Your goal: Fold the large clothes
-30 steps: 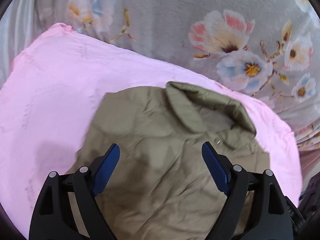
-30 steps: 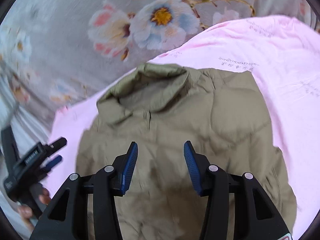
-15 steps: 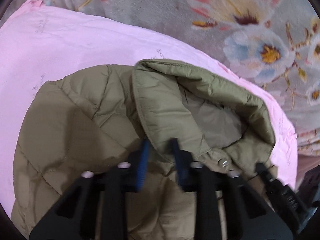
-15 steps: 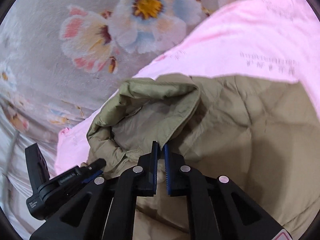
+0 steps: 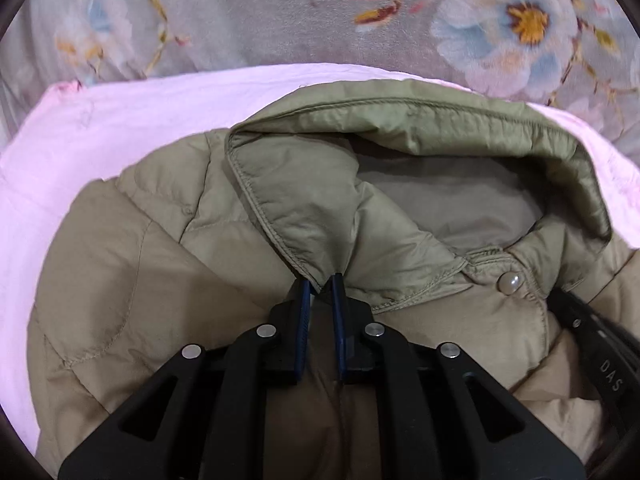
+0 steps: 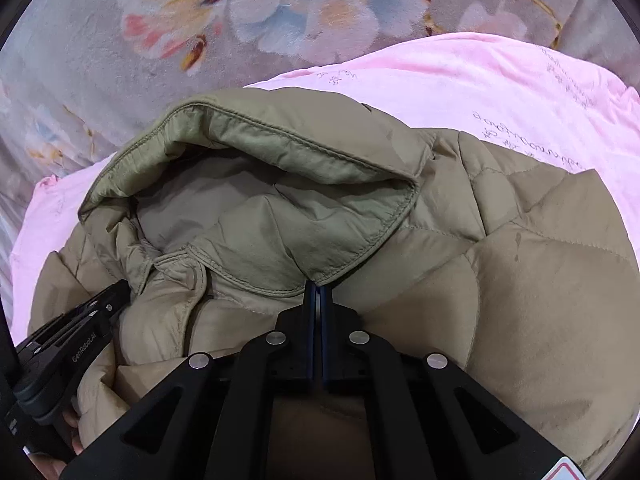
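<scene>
An olive quilted jacket lies front up on a pink cloth, its collar spread open toward the far side. In the left wrist view my left gripper is closing its jaws, and the blue pads pinch the lower point of the collar's left flap. In the right wrist view my right gripper is shut on the lower edge of the collar's other flap. Both grippers sit close together on the jacket, and each shows at the side of the other's view.
A grey blanket with large flowers spreads beyond the pink cloth. A pale snap button sits at the collar's base. Fingers of a person's hand show under the left gripper's body at the lower left.
Both grippers dropped toward the collar and went from wide open to closed, each taking hold of one collar flap. The jacket now fills most of both views.
</scene>
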